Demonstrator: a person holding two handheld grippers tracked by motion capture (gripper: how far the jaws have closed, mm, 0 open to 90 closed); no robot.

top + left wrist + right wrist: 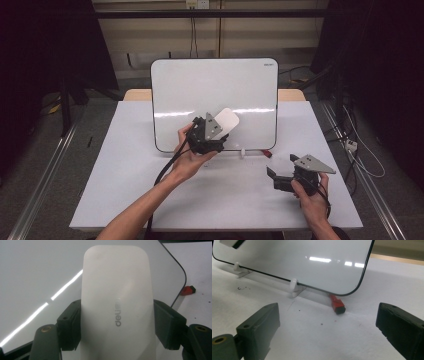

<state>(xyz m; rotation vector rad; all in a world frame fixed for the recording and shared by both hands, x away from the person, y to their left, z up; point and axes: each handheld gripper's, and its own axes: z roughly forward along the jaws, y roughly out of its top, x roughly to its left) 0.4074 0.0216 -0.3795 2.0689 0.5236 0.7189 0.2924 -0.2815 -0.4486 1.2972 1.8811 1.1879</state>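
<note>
While clamped in left claw (117, 322): eraser (116, 290) btwn pads, at whiteboard (37, 277) | right claw (328, 327) apart

The lower end of the white eraser (116, 302) is cut off by the bottom edge of the left gripper view, and the eraser covers the middle of the whiteboard (37, 272) behind it. In the high view, the red marker (267, 153) at the whiteboard's lower right corner is mostly hidden behind the board. In the right gripper view, its far end runs under the board's edge.
</note>
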